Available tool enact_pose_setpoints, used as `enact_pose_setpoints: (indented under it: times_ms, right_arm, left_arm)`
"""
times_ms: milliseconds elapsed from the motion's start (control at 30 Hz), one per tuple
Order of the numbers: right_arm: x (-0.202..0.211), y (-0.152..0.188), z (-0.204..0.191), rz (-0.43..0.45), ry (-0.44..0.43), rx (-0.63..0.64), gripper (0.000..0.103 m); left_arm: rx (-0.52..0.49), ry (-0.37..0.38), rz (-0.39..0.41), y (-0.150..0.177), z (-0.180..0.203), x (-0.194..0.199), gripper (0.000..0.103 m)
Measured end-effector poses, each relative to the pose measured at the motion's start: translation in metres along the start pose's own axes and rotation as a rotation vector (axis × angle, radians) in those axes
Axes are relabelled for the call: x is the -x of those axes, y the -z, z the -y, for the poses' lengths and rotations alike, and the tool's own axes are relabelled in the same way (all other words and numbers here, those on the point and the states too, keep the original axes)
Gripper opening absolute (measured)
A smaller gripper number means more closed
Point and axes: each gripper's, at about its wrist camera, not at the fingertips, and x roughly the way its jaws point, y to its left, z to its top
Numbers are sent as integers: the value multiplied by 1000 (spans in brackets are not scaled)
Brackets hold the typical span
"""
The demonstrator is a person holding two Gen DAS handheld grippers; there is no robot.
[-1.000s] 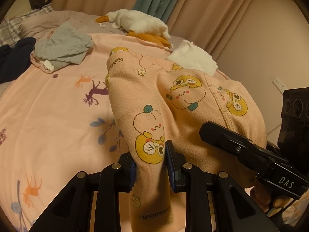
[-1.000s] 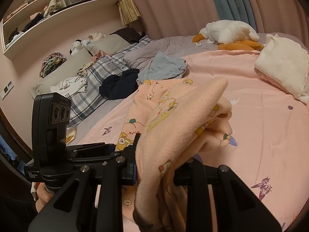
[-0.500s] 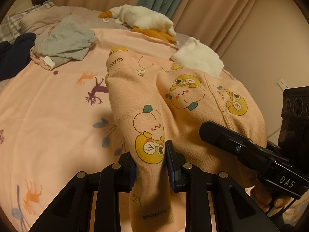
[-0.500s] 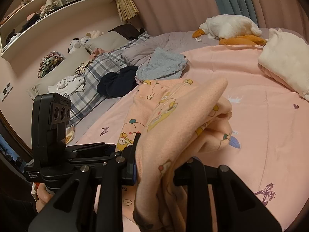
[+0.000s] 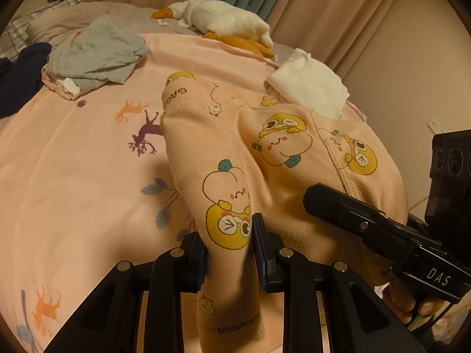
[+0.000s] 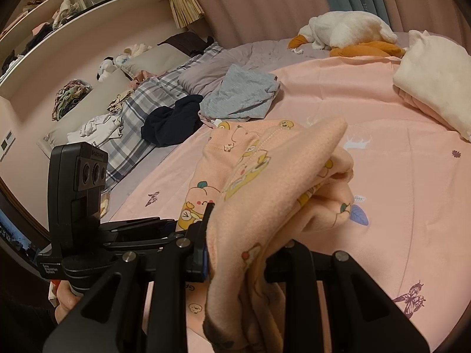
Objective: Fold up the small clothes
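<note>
One pink garment (image 5: 273, 158), two grippers

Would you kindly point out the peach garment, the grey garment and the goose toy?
peach garment (image 5: 282, 158): left wrist view, printed front panel.
grey garment (image 6: 241, 94): right wrist view, middle of the crumpled top.
goose toy (image 5: 223, 23): left wrist view, white body.
</note>
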Motion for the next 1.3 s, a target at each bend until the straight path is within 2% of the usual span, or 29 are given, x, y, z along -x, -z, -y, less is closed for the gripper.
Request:
enact_pose_setpoints:
  times_ms: [1300]
  right_arm:
    - [-37, -2, 28, -47, -4, -65, 26]
  left_arm:
    - [14, -31, -78, -10, -6, -36, 24]
